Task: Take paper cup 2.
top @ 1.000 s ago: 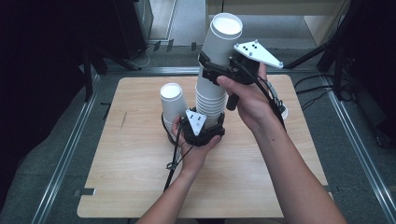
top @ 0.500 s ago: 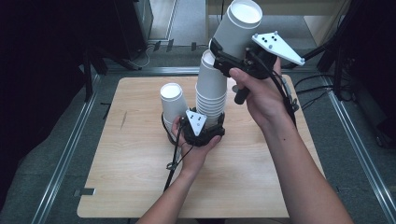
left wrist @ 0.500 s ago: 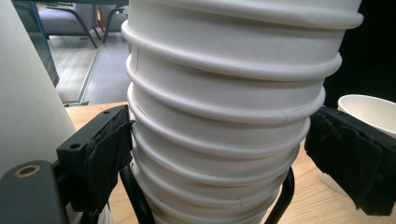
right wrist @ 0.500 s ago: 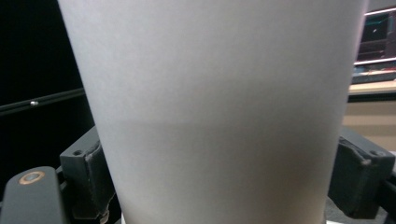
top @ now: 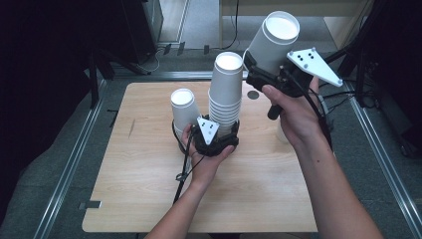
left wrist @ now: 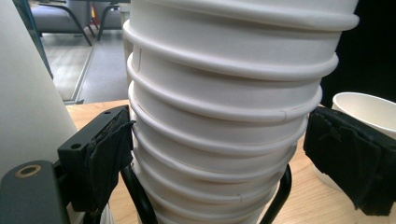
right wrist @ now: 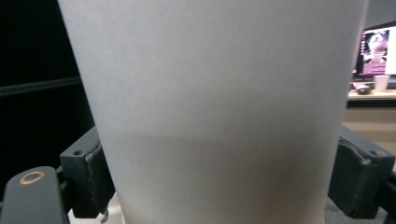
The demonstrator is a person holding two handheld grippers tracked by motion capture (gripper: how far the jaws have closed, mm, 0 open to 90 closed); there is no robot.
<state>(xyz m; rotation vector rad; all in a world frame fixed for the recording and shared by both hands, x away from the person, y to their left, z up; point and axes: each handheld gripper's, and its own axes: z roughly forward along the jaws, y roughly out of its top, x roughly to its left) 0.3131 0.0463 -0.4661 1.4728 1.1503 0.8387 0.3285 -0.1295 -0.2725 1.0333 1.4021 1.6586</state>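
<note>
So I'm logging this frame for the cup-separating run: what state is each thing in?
Stack of cups: upright on the table, nested, between the jaws of the left hand-held gripper.
Lifted cup: clear of the stack, tilted, clamped in the right hand-held gripper.
Single cup: upright, left of the stack.
Table: bears the stack and single cup.

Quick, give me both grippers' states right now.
Left gripper: around the stack of paper cups; grip cannot be told.
Right gripper: shut on a single paper cup.
</note>
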